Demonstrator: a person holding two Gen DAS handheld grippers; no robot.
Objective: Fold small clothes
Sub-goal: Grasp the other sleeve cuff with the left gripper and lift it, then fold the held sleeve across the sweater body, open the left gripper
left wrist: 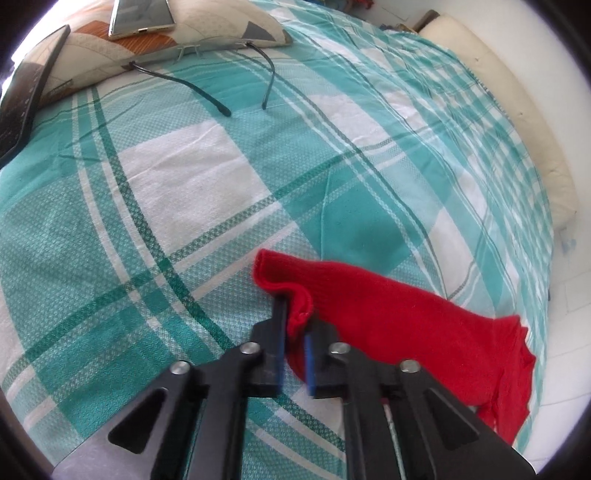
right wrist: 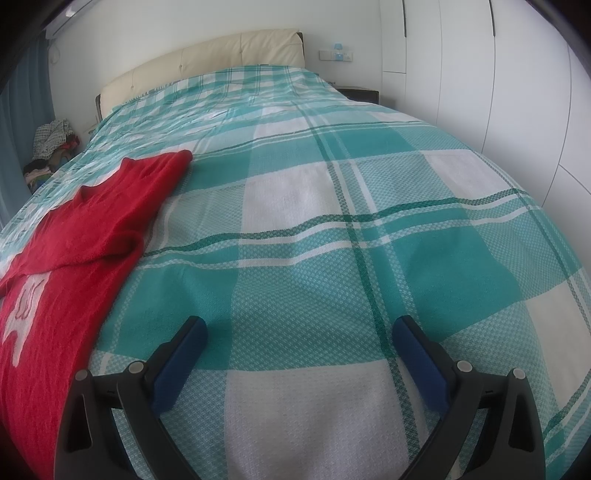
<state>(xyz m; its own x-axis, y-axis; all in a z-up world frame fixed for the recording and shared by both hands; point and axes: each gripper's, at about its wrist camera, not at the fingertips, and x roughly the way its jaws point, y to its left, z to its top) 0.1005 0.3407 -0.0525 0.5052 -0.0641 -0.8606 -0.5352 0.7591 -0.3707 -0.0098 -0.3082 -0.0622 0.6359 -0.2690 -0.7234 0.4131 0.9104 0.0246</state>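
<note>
A red knitted sweater (left wrist: 399,314) lies on the teal and white checked bedspread (left wrist: 184,184). One sleeve reaches toward my left gripper (left wrist: 295,332), which is shut on the folded cuff; red fabric shows between the blue pads. In the right wrist view the sweater (right wrist: 92,229) lies at the left, a sleeve stretched up the bed and a white motif (right wrist: 22,314) on its front. My right gripper (right wrist: 299,332) stands wide open over bare bedspread (right wrist: 332,258), to the right of the sweater, with nothing between its fingers.
A pair of glasses (left wrist: 207,70) lies by a patterned pillow (left wrist: 221,33) with a phone (left wrist: 142,16) on it. A dark flat device (left wrist: 26,96) is at far left. A cream headboard (right wrist: 207,59), white wardrobes (right wrist: 480,74) and a clothes pile (right wrist: 51,147) border the bed.
</note>
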